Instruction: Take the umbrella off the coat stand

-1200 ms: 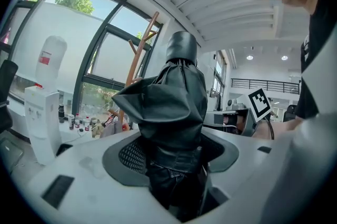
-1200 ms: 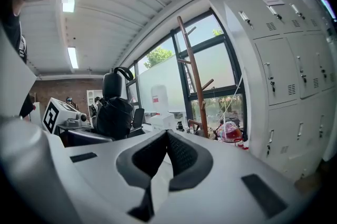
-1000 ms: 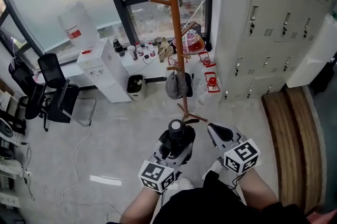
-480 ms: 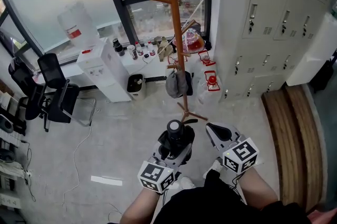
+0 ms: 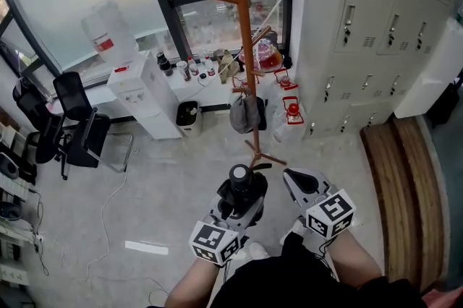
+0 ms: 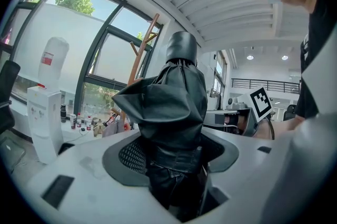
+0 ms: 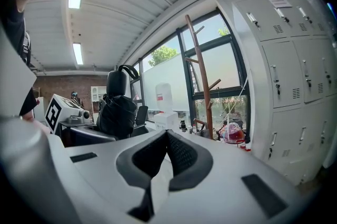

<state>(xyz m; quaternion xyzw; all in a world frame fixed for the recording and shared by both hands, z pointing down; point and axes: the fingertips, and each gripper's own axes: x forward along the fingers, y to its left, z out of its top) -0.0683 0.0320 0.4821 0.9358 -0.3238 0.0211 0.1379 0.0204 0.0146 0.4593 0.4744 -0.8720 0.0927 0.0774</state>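
Note:
A folded black umbrella point(image 5: 241, 180) stands upright between the jaws of my left gripper point(image 5: 242, 199), which is shut on its lower part. In the left gripper view the umbrella point(image 6: 176, 107) fills the middle, its cap at the top, with the left gripper point(image 6: 174, 168) closed round its fabric. The wooden coat stand point(image 5: 244, 32) rises a little beyond, by the window, and the umbrella hangs apart from it. My right gripper point(image 5: 300, 182) is level beside the left one; its jaws point(image 7: 167, 136) meet with nothing between them. The umbrella point(image 7: 117, 110) shows at that view's left.
A grey bag point(image 5: 244, 115) hangs low on the coat stand. A white water dispenser point(image 5: 141, 100) and a bin point(image 5: 187, 117) stand to its left, a black office chair point(image 5: 79, 129) farther left. Grey lockers point(image 5: 376, 32) line the right; a wooden bench point(image 5: 405, 184) lies below them.

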